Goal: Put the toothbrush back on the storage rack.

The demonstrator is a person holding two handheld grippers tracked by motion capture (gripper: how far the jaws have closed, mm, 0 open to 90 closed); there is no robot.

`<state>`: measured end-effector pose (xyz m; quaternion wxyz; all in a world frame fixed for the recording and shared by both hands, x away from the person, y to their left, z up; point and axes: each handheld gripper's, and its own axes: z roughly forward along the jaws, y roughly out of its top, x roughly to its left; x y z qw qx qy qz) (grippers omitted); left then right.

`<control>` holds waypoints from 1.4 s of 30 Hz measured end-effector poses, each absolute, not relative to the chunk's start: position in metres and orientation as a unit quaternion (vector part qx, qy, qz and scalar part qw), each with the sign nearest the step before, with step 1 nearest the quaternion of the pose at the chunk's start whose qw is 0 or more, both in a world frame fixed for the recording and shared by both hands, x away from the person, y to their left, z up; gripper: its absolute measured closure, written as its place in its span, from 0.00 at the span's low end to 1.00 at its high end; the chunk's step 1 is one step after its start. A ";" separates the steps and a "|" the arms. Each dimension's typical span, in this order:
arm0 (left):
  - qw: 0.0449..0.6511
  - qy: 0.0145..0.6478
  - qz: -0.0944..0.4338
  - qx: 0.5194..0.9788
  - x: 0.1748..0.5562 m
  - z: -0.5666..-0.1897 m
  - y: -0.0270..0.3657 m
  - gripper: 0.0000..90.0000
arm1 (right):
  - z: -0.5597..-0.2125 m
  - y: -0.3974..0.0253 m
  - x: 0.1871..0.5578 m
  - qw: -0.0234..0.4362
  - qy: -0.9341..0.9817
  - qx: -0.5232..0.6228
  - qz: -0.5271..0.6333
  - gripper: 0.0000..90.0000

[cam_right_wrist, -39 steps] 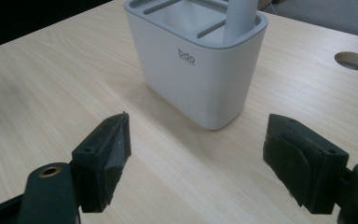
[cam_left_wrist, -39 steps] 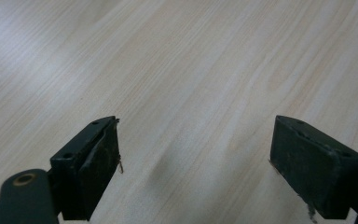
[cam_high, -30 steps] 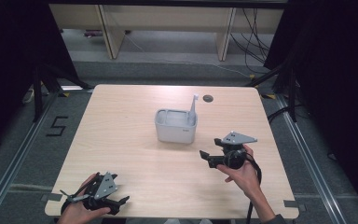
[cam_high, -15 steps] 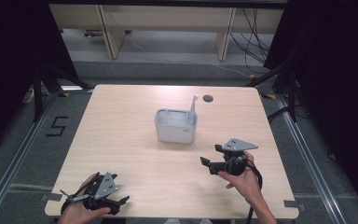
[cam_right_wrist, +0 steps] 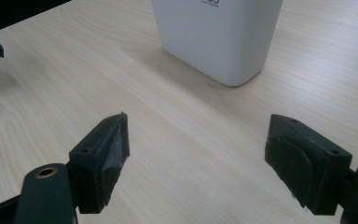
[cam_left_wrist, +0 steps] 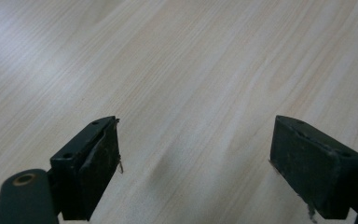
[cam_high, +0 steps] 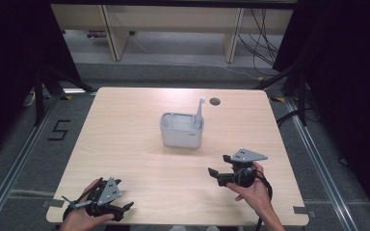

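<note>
A white tub [cam_high: 181, 131] stands near the middle of the wooden table [cam_high: 125, 125], and a white toothbrush-like stick [cam_high: 199, 111] stands upright in its right end. My right gripper [cam_high: 218, 164] is held in a hand at the front right. It is open and empty, pointing left toward the tub. In the right gripper view the tub [cam_right_wrist: 219, 32] stands just beyond the open right gripper [cam_right_wrist: 198, 154]. My left gripper [cam_high: 123, 195] rests at the front left corner, open. In the left gripper view the left gripper [cam_left_wrist: 196, 158] has bare wood between its pads.
A small dark round hole [cam_high: 215, 101] sits in the tabletop behind the tub. Pale shelving [cam_high: 173, 29] and cables [cam_high: 265, 43] lie beyond the far edge. A "5" [cam_high: 59, 130] is marked on the floor at the left.
My right gripper has drawn back from the tub toward the front edge of the table. The left gripper has stayed where it was.
</note>
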<state>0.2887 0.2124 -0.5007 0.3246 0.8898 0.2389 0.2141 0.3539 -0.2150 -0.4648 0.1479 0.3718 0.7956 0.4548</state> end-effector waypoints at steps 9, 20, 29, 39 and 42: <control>0.324 0.239 0.214 0.890 0.289 -0.501 0.212 0.17 | -0.471 -0.216 0.347 0.135 0.795 0.375 0.456 0.24; 0.330 0.243 0.213 0.887 0.288 -0.501 0.212 0.17 | -0.477 -0.217 0.339 0.127 0.803 0.366 0.452 0.22; 0.324 0.239 0.216 0.890 0.289 -0.501 0.212 0.17 | -0.481 -0.217 0.333 0.118 0.807 0.366 0.449 0.21; 0.330 0.243 0.213 0.887 0.288 -0.501 0.212 0.17 | -0.484 -0.217 0.326 0.116 0.811 0.372 0.436 0.19; 0.329 0.242 0.214 0.887 0.289 -0.501 0.212 0.17 | -0.485 -0.217 0.324 0.108 0.812 0.372 0.436 0.18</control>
